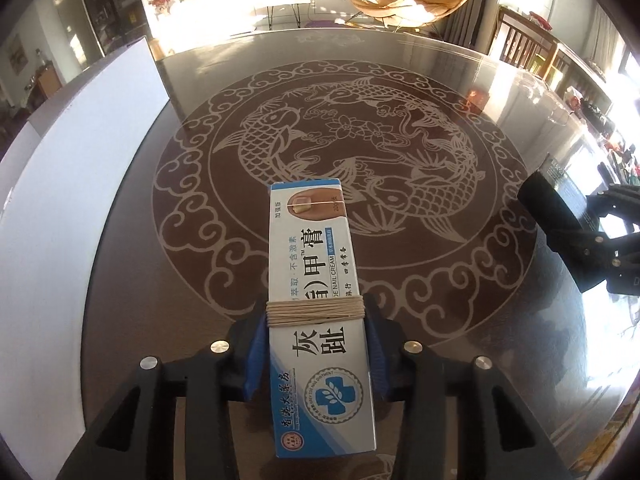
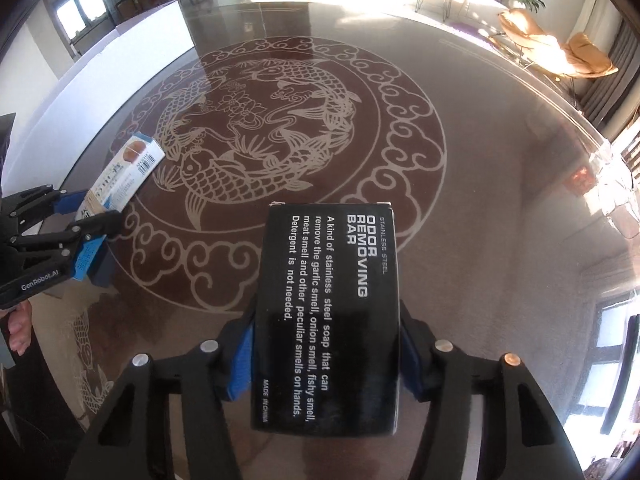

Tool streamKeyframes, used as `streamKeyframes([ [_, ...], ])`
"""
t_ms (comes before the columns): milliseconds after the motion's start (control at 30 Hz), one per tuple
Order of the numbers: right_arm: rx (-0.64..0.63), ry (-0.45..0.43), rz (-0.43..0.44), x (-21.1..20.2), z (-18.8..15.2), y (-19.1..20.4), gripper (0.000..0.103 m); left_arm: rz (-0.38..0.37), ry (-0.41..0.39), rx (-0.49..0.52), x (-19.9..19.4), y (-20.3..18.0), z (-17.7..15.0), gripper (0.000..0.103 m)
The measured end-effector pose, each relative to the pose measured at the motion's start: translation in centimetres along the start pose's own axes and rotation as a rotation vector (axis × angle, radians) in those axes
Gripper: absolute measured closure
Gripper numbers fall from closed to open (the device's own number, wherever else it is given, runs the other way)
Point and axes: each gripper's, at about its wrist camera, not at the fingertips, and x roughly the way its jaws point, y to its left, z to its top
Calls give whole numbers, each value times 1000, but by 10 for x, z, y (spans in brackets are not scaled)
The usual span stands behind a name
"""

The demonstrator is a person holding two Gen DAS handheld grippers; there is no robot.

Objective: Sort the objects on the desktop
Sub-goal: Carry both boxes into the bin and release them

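My left gripper (image 1: pixel 316 316) is shut on a long white and blue nail cream box (image 1: pixel 316 264) with string wound round its middle, held above the glass table (image 1: pixel 460 280). The same box (image 2: pixel 124 172) and left gripper (image 2: pixel 94 224) show at the left of the right wrist view. My right gripper (image 2: pixel 326 344) is shut on a black odor removing bar box (image 2: pixel 328 312). That black box (image 1: pixel 550 204) and the right gripper (image 1: pixel 600 220) show at the right edge of the left wrist view.
The dark round glass table bears a pale fish and cloud pattern (image 2: pixel 260 132). A tall white board (image 1: pixel 80 160) stands along the table's left side, also in the right wrist view (image 2: pixel 120 76). Orange chairs (image 1: pixel 404 4) stand beyond the far edge.
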Motion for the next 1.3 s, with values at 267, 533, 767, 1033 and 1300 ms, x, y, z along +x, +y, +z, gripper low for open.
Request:
streamKeyframes([
  [267,-67,-87,11,-57,23,24,44,-28,-177,-155,-81,50,-19,60],
  [533,-204,-202,139,-91,109,143,44,71,-289,-345,-178,186,-24,60],
  [767,-326,-265,345,-94,171,305,44,252,-162,-497,-175,301,-59,60],
  [1033,-458,-109,330,-4,195,433,43,219,21,-575,-108,323,-99,58],
  [1300,-461,-78,300,14,206,429,6,374,-40,-592,-118,305,-95,16],
])
